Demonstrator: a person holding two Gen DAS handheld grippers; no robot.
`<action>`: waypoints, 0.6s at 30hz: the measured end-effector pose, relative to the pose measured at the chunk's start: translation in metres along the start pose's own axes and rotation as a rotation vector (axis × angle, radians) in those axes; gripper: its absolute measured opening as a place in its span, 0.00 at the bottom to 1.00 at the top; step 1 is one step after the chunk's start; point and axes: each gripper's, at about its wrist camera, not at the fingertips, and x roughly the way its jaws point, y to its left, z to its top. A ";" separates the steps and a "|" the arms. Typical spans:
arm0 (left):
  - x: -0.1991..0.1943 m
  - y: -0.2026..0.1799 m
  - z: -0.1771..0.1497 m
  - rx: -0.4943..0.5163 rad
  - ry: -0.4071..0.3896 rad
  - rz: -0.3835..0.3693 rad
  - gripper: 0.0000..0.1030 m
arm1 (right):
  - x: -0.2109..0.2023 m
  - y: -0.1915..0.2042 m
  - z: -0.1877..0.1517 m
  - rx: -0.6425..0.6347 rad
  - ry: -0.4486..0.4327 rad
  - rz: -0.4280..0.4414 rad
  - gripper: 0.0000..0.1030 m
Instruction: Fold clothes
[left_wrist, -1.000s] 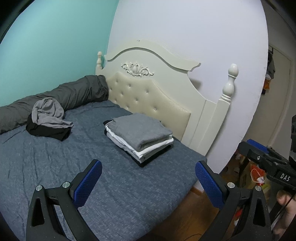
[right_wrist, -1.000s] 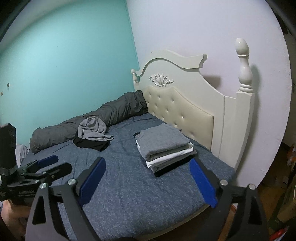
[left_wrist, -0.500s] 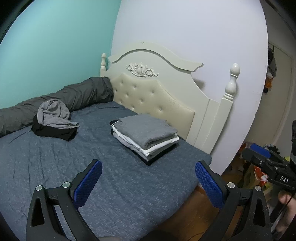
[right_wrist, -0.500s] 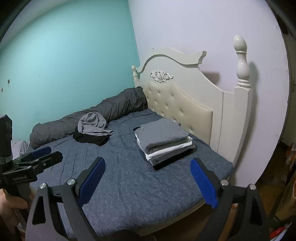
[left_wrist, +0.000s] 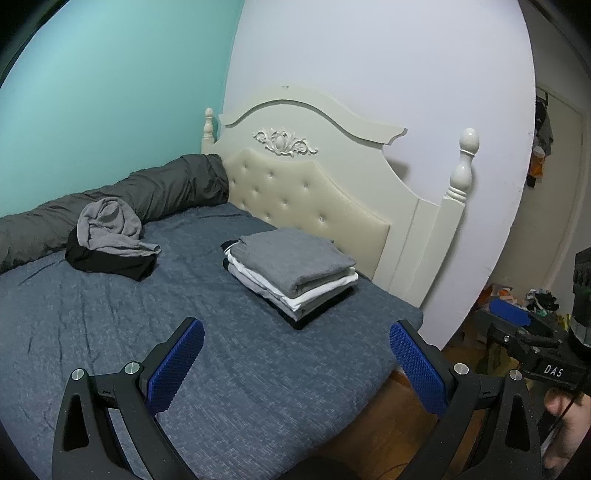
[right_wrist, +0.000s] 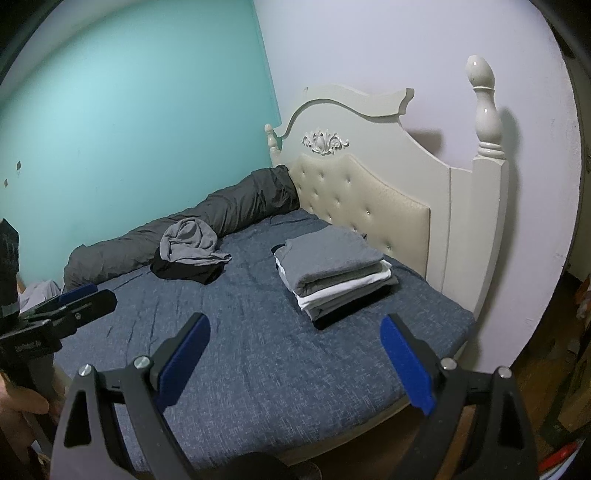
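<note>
folded stack (left_wrist: 291, 269) ahead of open, empty left claw (left_wrist: 295, 363)

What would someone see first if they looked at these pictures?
Probably the neat stack of folded clothes on the blue bed, close to the cream headboard. Next, the crumpled pile of grey and black clothes farther back, lying against the long dark bolster by the teal wall. Nearest the cameras, the left gripper and the right gripper are both open and empty.
</note>
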 end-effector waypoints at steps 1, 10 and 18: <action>0.000 0.000 0.000 0.000 0.000 0.000 1.00 | 0.000 0.000 -0.001 0.000 0.003 0.001 0.91; 0.002 0.000 0.000 -0.003 0.013 -0.008 1.00 | -0.003 0.000 -0.003 0.004 0.003 -0.007 0.91; 0.005 0.001 -0.002 -0.012 0.023 -0.009 1.00 | -0.003 0.000 -0.005 0.004 0.005 -0.009 0.91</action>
